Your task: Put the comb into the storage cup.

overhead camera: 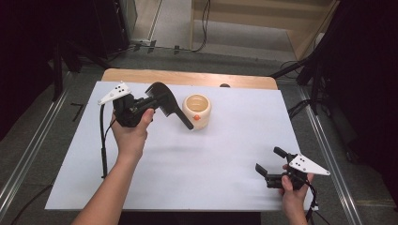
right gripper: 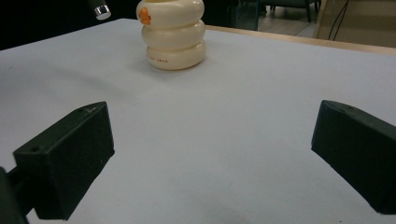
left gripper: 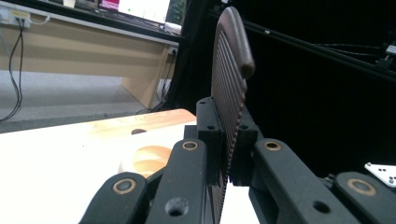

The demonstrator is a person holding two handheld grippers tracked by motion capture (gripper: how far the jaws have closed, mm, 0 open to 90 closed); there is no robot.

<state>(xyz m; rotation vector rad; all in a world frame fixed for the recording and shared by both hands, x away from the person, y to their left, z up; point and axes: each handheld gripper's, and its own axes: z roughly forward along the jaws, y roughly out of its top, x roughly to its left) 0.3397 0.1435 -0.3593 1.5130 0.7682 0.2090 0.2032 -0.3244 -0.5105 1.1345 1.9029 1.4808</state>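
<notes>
From the high view I see my left gripper [overhead camera: 151, 101] raised over the far left part of the worktop [overhead camera: 225, 154], its jaws clamped on a dark comb [overhead camera: 166, 99] whose handle slants down toward the cream ribbed cup [overhead camera: 196, 111]. The cup stands upright near the middle of the far edge. My right gripper [overhead camera: 271, 161] sits near the right corner on my side, jaws apart.

In the left gripper view, the jaws pinch the comb [left gripper: 229, 79] by its toothed edge, and it stands upright between them.

In the right gripper view, the jaws are spread wide over bare worktop [right gripper: 224, 140], the cup [right gripper: 173, 33] well beyond them.
</notes>
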